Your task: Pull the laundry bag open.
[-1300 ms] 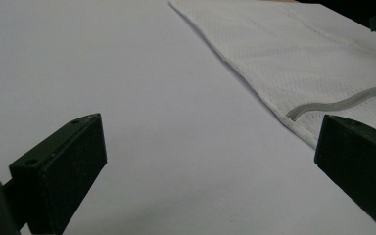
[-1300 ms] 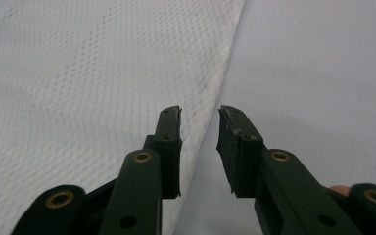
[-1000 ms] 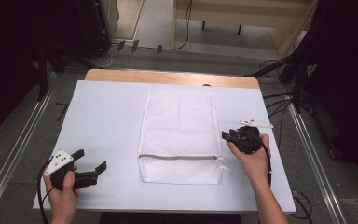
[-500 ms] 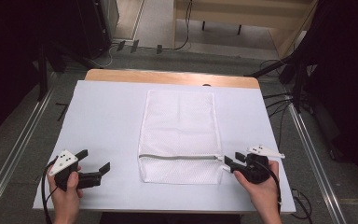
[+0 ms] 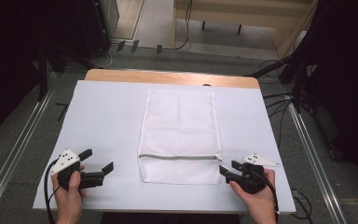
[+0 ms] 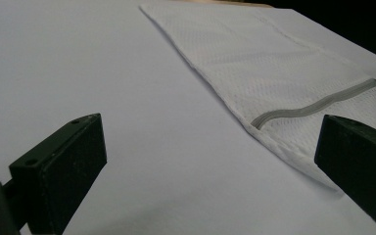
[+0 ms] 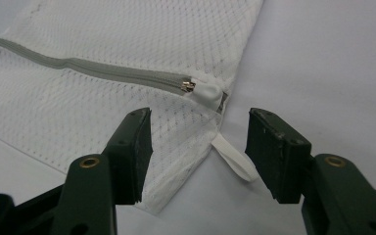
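A white mesh laundry bag [image 5: 179,135] is lying flat in the middle of the white table cover [image 5: 102,116], with its long side running from 12 o'clock to 6 o'clock in the high view. Its grey zipper [image 5: 179,157] is crossing the bag near the 6 o'clock end, and the zipper pull [image 7: 188,86] is sitting at the 3 o'clock end of the zipper, close to the bag's corner. Wide bare strips of the cover are staying free at 9 o'clock and at 3 o'clock of the bag, and a narrower strip at 6 o'clock. The right gripper [image 5: 227,169] is resting low at the bag's 5 o'clock corner; its jaws have just been opening and are standing about half apart, and the corner of the mesh with a small white loop [image 7: 235,157] is lying between them, but the pads are not pressing on it. The left gripper [image 5: 98,165] is resting near 8 o'clock, well apart from the bag, with its jaws wide and holding nothing.
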